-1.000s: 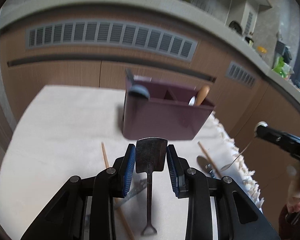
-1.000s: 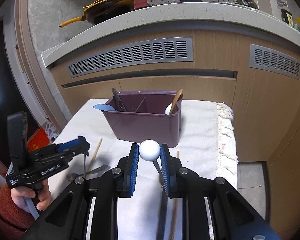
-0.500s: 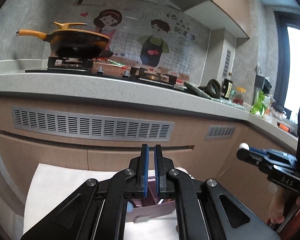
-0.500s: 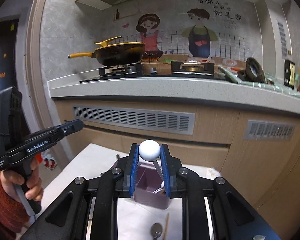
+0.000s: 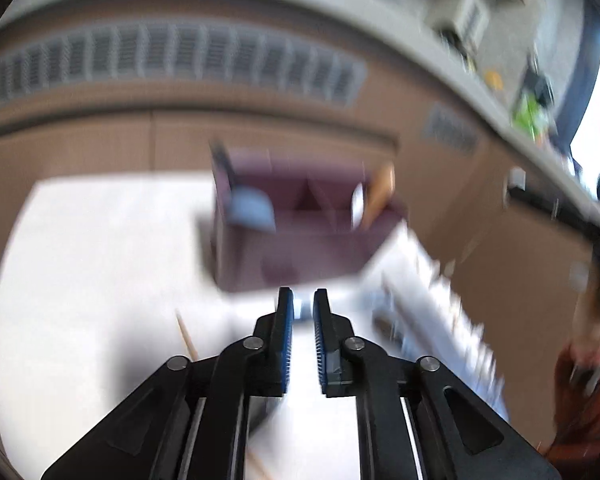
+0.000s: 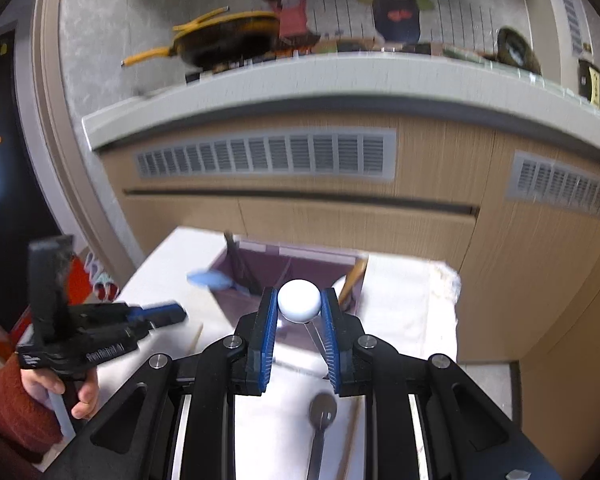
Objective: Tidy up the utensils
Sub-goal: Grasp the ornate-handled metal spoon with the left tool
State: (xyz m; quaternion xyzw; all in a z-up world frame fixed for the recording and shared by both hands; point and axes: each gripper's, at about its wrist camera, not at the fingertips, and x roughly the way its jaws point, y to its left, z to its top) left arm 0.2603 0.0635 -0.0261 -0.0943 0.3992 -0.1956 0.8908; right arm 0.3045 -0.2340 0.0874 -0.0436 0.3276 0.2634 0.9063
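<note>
A person stands at a low table covered by a white cloth (image 6: 404,304), with a hand-held gripper in each hand.

In the right wrist view, the right gripper (image 6: 299,312) sits at lower centre, its blue pads closed on the round white ball end (image 6: 299,301) of a thin utensil whose stem slants down between the jaws. Just beyond it, at centre, is the dark purple plastic utensil caddy (image 6: 300,268), already holding a wooden spoon, a pale blue scoop and a dark handle. A metal spoon (image 6: 322,416) lies on the cloth at the bottom, beside a wooden chopstick (image 6: 352,428).

The left wrist view is heavily blurred. The left gripper (image 5: 300,312), at lower centre, has jaws slightly apart and opening, with nothing clearly between them.

The ball-ended utensil looks light and stiff, but its smooth round end could slip or swivel; a firmer hold would probably be lower, on the stem.
</note>
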